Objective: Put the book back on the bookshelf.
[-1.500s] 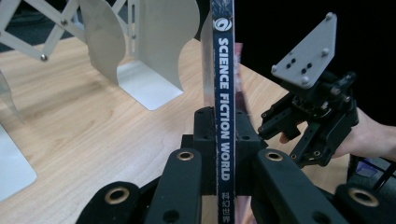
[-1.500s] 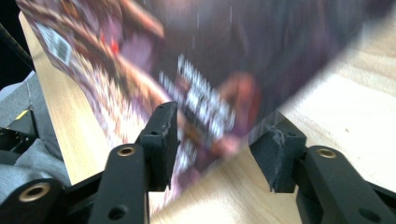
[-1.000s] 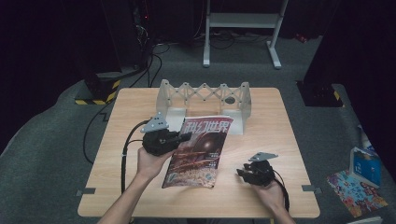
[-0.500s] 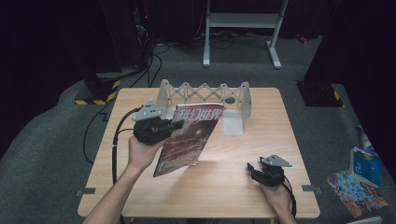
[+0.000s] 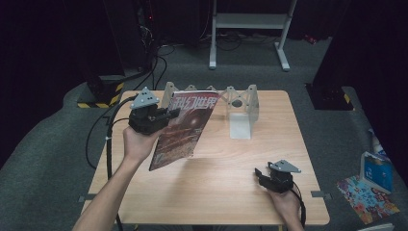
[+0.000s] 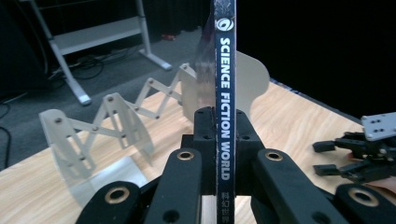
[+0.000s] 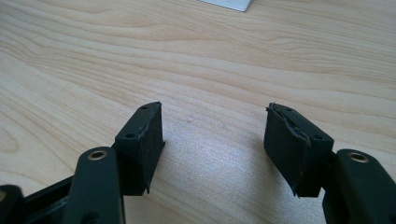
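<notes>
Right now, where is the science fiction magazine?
In the high view the glossy red-covered magazine is lifted off the wooden table, clamped in the left gripper, just in front of the clear folding rack.

1. The left gripper [image 5: 166,116] was raised above the table, jaws clamped, forearm extended forward from the lower left.
2. The right gripper [image 5: 261,174] rested low at the near right; its jaws had just been opening, with nothing between them.

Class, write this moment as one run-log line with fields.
left gripper: shut on magazine, lifted off table | right gripper: jaws just opened, nothing between | rack: behind magazine
</notes>
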Demonstrator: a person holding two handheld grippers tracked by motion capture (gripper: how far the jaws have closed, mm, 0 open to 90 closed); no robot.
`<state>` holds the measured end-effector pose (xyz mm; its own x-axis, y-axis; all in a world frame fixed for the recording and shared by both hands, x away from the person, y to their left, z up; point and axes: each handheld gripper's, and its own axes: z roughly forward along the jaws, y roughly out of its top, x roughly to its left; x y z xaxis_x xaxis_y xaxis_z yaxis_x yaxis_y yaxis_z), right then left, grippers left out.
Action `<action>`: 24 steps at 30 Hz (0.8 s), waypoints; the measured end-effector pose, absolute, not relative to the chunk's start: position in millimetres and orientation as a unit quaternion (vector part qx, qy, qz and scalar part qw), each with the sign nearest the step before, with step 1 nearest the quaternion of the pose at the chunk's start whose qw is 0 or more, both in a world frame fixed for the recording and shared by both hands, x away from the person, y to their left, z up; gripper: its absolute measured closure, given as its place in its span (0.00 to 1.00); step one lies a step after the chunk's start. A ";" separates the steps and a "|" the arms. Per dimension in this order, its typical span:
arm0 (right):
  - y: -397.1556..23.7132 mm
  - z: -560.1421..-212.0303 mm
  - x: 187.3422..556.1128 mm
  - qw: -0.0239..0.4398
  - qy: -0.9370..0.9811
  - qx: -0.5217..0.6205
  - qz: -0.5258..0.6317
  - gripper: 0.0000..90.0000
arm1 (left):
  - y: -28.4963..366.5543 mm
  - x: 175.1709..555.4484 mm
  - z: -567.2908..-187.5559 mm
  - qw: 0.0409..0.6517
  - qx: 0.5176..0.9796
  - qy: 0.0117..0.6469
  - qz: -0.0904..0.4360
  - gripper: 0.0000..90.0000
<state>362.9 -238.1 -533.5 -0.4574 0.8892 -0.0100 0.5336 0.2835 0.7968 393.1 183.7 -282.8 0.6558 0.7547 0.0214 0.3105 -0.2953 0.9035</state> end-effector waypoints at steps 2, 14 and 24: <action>-238.2 -533.5 363.0 0.236 0.766 0.464 0.378 0.41 | 184.6 395.1 -281.1 0.483 0.769 0.349 0.232 0.94; -238.1 -533.5 362.9 0.236 0.765 0.464 0.378 0.41 | 195.3 409.9 -271.1 0.468 0.759 0.368 0.265 0.94; -238.1 -533.6 362.6 0.236 0.765 0.464 0.378 0.41 | 199.3 427.2 -271.3 0.438 0.754 0.383 0.304 0.94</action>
